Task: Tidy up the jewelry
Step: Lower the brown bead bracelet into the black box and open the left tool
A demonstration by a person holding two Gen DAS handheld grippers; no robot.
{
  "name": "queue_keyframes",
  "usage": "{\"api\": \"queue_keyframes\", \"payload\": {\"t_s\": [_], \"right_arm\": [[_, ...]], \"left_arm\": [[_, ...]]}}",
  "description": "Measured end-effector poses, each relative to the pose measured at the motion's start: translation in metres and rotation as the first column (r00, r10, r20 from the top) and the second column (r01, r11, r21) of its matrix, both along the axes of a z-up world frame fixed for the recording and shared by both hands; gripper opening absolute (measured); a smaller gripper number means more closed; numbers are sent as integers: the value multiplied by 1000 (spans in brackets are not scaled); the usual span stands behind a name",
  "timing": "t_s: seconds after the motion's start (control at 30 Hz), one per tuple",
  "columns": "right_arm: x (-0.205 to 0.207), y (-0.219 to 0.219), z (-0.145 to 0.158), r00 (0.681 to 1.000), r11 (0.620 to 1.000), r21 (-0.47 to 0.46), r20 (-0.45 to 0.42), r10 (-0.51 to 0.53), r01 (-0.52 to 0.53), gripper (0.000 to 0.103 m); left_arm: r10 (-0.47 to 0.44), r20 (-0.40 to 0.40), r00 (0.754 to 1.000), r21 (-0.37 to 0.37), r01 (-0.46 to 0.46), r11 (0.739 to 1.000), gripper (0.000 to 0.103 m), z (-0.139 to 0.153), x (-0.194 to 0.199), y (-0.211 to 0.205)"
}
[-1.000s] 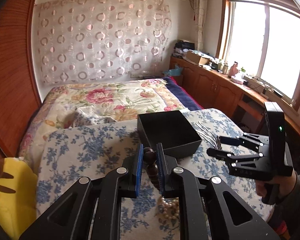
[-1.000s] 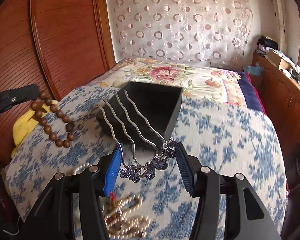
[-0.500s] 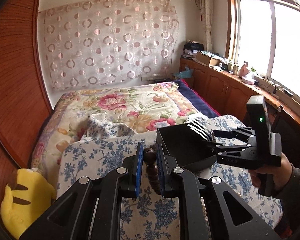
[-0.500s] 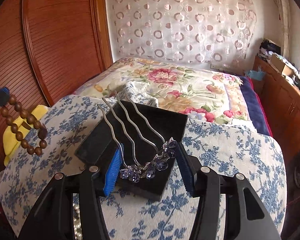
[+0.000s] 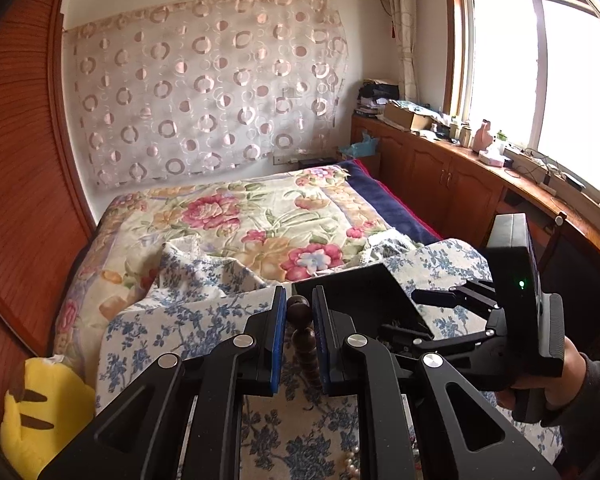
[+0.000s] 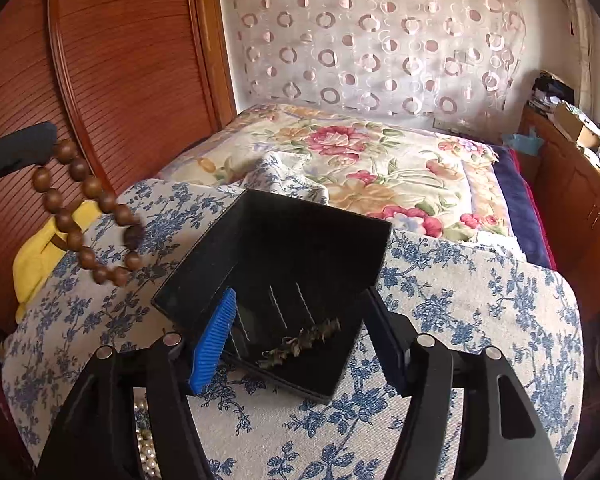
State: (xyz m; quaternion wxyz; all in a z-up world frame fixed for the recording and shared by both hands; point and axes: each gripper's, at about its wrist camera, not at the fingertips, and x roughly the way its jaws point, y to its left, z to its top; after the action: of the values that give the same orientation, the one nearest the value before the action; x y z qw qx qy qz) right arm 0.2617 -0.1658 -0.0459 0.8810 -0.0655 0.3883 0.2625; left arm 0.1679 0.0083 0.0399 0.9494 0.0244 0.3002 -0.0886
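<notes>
The black box (image 6: 300,252) is open from above, its near half framed by the spread right claw (image 6: 300,344). Left of it, hanging wooden beads (image 6: 88,216) crowd the approach; the flowered cloth (image 6: 472,304) on the right is unobstructed.

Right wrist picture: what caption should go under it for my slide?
Open right gripper above the black box holding the hair comb; wooden bead bracelet dangles at left.

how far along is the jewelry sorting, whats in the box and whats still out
Done: the hair comb lies inside the black box, and the right gripper is open above it. In hand: the left gripper is shut on the wooden bead bracelet, hanging beside the box, not yet in. Left: pearls lie on the blue floral cloth near the bottom edge.
</notes>
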Motion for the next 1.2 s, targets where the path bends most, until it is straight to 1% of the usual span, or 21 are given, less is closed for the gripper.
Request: {"api": "queue_keyframes", "payload": {"t_s": [0.17,0.27,0.37,0.53,0.67,0.8,0.83,0.87,0.9,1.1,1.13,1.17,1.2], "right_arm": [[-2,-5,4,1000,1000,10,9,6,-6,67],[-6,-12,10,1000,999,34,19,12,-13,67],[-13,-29,23,999,997,81,42,-5,2,67],[-17,-55,36,997,996,82,67,-42,37,67],[-20,-72,30,995,996,49,68,-71,68,67],[-25,-85,21,995,995,55,53,-85,82,67],[-27,-88,18,995,995,57,50,-88,85,67],[-28,-89,17,995,995,58,47,-89,87,67],[-31,-92,15,995,994,60,45,-92,90,67],[-52,-98,10,995,993,81,47,-93,89,67],[-57,-98,9,995,993,88,44,-86,82,66],[-61,-98,8,996,993,92,43,-80,76,62],[-69,-97,5,996,993,92,42,-73,69,60]], "left_arm": [[-8,7,1000,5,7,1000,12,0,6,-8],[-16,13,1000,6,16,1000,12,1,8,-13],[-27,13,1000,8,27,1000,12,-2,12,-19],[-42,7,999,3,42,999,12,-8,23,-28],[-53,2,999,4,53,999,12,-12,32,-37],[-55,-26,998,15,55,998,12,-22,43,-46],[-55,-34,998,19,55,998,14,-25,45,-48],[-54,-38,998,22,55,998,19,-26,45,-49],[-56,-38,998,22,57,998,20,-26,46,-50],[-73,-34,997,31,74,997,21,-28,24,-53],[-78,-37,996,36,80,996,22,-29,16,-53],[-83,-38,996,41,84,996,22,-32,9,-52],[-85,-38,996,46,87,995,22,-34,5,-51]]}}
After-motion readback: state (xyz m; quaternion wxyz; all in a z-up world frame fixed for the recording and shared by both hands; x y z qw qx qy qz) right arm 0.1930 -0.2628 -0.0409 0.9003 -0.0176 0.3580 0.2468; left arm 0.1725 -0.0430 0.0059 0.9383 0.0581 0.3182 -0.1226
